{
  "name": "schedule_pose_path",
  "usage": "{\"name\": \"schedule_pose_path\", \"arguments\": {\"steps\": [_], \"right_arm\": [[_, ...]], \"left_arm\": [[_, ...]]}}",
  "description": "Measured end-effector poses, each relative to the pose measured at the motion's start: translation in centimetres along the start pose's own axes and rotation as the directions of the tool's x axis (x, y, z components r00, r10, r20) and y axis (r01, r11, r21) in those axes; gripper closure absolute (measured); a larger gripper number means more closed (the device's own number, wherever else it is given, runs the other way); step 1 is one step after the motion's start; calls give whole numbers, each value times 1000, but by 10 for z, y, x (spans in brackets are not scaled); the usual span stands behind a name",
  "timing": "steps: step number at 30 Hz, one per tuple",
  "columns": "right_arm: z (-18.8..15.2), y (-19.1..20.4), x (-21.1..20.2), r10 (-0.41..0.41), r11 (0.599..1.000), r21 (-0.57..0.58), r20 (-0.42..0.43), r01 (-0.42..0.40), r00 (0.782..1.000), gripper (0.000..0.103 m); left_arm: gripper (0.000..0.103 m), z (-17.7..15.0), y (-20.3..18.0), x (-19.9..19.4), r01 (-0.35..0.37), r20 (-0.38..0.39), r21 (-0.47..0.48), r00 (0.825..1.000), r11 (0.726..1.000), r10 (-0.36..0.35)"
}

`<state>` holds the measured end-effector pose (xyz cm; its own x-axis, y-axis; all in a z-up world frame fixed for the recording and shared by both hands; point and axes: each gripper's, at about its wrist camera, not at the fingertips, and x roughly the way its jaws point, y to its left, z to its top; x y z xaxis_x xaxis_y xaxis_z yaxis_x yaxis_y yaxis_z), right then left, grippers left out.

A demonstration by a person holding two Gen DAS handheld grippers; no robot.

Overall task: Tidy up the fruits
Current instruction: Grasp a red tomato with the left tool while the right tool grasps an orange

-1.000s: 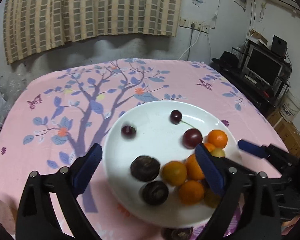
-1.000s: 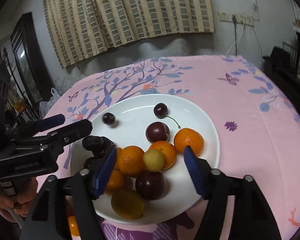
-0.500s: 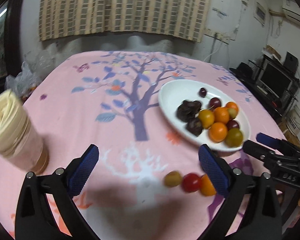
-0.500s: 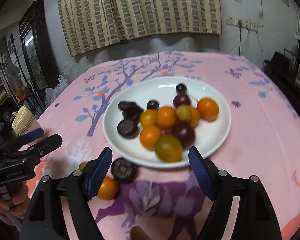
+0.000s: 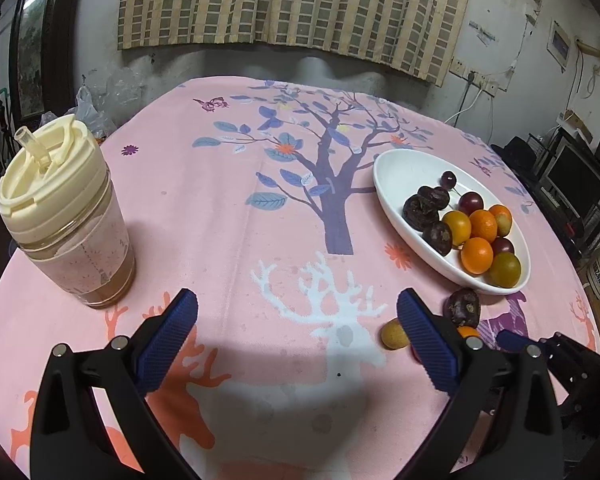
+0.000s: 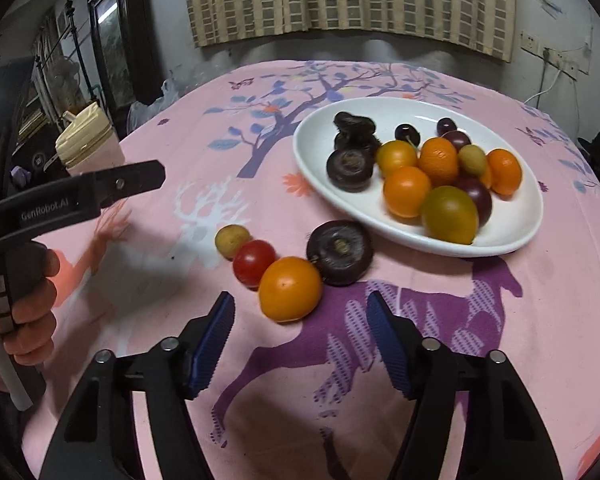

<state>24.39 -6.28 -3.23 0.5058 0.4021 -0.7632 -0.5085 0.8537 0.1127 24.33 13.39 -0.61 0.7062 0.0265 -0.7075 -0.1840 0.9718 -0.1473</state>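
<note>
— So, why is everything sitting where it is on the worktop (image 6: 560, 320)?

— Taking the big things first: the white plate (image 6: 312, 152) is lying toward the far right of the pink cloth, and it is serving as the collecting spot, with oranges, dark plums, cherries and some dark wrinkled fruit already piled in it. The lidded cup (image 5: 60, 216) is standing well apart on the left, out of the sorting.

— And the grippers?

— The left gripper (image 5: 298, 336) is hovering with its jaws spread wide and nothing between them, aimed at bare cloth; I judge it is waiting clear of the work. The right gripper (image 6: 300, 338) is pointing down at the strays, its jaws closing, though nothing is between the pads yet.

— Which strays?

— Four pieces are lying in a row just off the plate's near rim: a dark round fruit (image 6: 339, 252), an orange fruit (image 6: 290, 288) touching it, a red tomato (image 6: 254, 262), and a small yellow-green fruit (image 6: 232, 241), possibly a longan, though the view is too soft to say. The orange one is nearest the right gripper, so it is probably the next target.
</note>
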Motion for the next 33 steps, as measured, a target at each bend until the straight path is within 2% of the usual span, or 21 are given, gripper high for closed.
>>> {"name": "schedule_pose_path", "arguments": {"steps": [1,4,12,14,18,21,23,25,26,27,29,33], "right_arm": [[-2,0,1,12,1000,3,-8,-12,1000,48],[-2,-3,5,53,998,25,-19,-52,998,58],[2,-1,12,51,998,25,5,-51,999,59],[2,-4,16,49,998,38,-2,-49,999,66],[2,-11,13,86,994,72,-7,-86,996,67],[5,-19,0,109,988,108,30,-111,994,67],[9,-26,-11,98,986,127,67,-106,993,67],[11,-34,-19,89,983,152,90,-102,992,67],[11,-38,-20,88,981,166,94,-103,992,67],[12,-43,-23,89,976,190,98,-106,991,67],[12,-49,-24,83,972,211,100,-103,992,67],[14,-56,-26,67,967,237,104,-90,992,67]], "left_arm": [[5,0,0,1,3,-3,-1,1000,1000,-3],[5,0,-2,2,9,-9,4,1000,1000,-9],[5,0,-4,0,10,-4,9,1000,1000,-10],[5,0,-2,0,12,-9,1,1000,1000,-12],[5,0,0,1,12,-12,-11,1000,1000,-12],[5,-1,-1,2,50,-19,-8,999,999,-50],[6,-4,-11,0,100,-26,36,995,994,-99],[29,-10,-26,-1,139,-34,114,990,984,-136],[45,-13,-34,0,161,-49,153,987,975,-155],[55,-18,-44,2,200,-75,198,979,959,-189],[63,-27,-59,3,261,-111,249,964,933,-240],[63,-44,-85,1,296,-129,357,955,886,-267]]}}
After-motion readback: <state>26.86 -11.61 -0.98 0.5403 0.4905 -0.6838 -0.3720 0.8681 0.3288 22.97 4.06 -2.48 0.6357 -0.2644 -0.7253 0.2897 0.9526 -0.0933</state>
